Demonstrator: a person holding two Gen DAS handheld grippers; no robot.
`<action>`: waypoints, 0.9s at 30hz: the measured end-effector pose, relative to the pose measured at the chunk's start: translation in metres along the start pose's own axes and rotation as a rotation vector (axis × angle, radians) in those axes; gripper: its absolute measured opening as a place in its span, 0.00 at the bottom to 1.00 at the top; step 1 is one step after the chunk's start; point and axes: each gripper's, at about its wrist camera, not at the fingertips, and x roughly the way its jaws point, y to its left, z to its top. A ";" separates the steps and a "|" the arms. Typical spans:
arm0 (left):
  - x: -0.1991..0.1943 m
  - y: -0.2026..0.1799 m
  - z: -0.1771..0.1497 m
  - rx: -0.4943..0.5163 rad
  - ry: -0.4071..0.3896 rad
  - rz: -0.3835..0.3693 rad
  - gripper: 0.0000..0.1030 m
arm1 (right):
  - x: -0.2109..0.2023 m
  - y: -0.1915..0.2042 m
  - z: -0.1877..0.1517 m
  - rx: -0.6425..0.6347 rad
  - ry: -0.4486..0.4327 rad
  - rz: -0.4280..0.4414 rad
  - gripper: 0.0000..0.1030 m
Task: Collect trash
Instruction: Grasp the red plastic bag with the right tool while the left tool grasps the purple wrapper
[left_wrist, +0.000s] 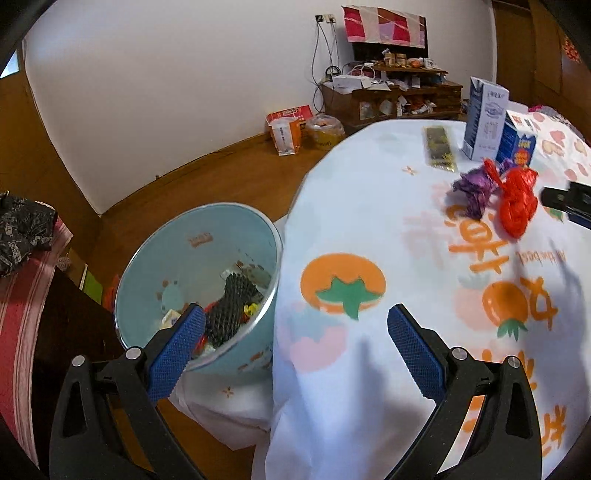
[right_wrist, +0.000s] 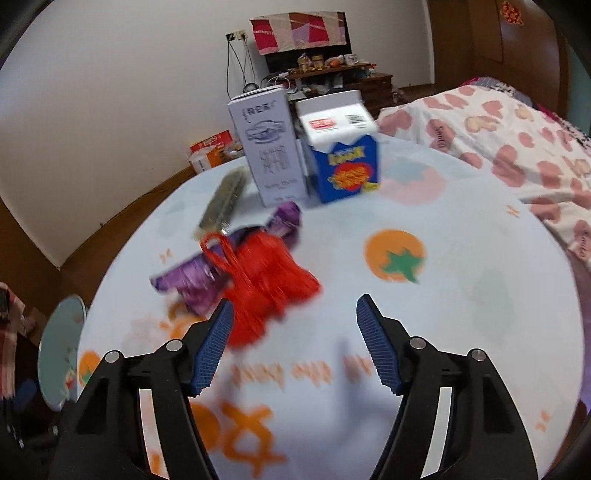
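Red plastic bag (right_wrist: 267, 284) lies crumpled on the table (right_wrist: 461, 314), touching the purple wrapper (right_wrist: 192, 280) just behind and left of it; both not yet picked up. My right gripper (right_wrist: 293, 343) hangs just short of the red bag, jaws spread wide, nothing between them, the left finger's tip overlapping the bag's near edge in that view, though I can't tell if it touches since the picture is blurred. My left gripper (left_wrist: 295, 350) is also released and empty, sitting over the table's edge near the bin (left_wrist: 147, 258). The bin stands on the floor just beside the table, below its edge, and already has stuff in it: a black mesh sleeve (left_wrist: 231, 306) and some small scraps I can't make out. So part of the job looks done, part is left. Still on the table beyond the bag and wrapper: a flat dark packet (left_wrist: 439, 147), a tall white carton (right_wrist: 267, 147) and a blue carton (right_wrist: 341, 147) standing upright side by side. Can't tell if the cartons count as trash. My guess: red bag is next, then the purple wrapper, then the packet, each carried over to the bin.
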 end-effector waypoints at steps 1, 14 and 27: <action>0.000 0.001 0.002 -0.001 -0.003 0.003 0.94 | 0.008 0.005 0.005 0.003 0.003 0.001 0.67; 0.012 -0.023 0.031 0.004 -0.024 -0.046 0.94 | 0.024 -0.009 0.011 -0.044 0.057 0.100 0.16; 0.050 -0.132 0.100 0.097 -0.065 -0.227 0.83 | -0.010 -0.116 0.030 -0.151 -0.033 -0.204 0.16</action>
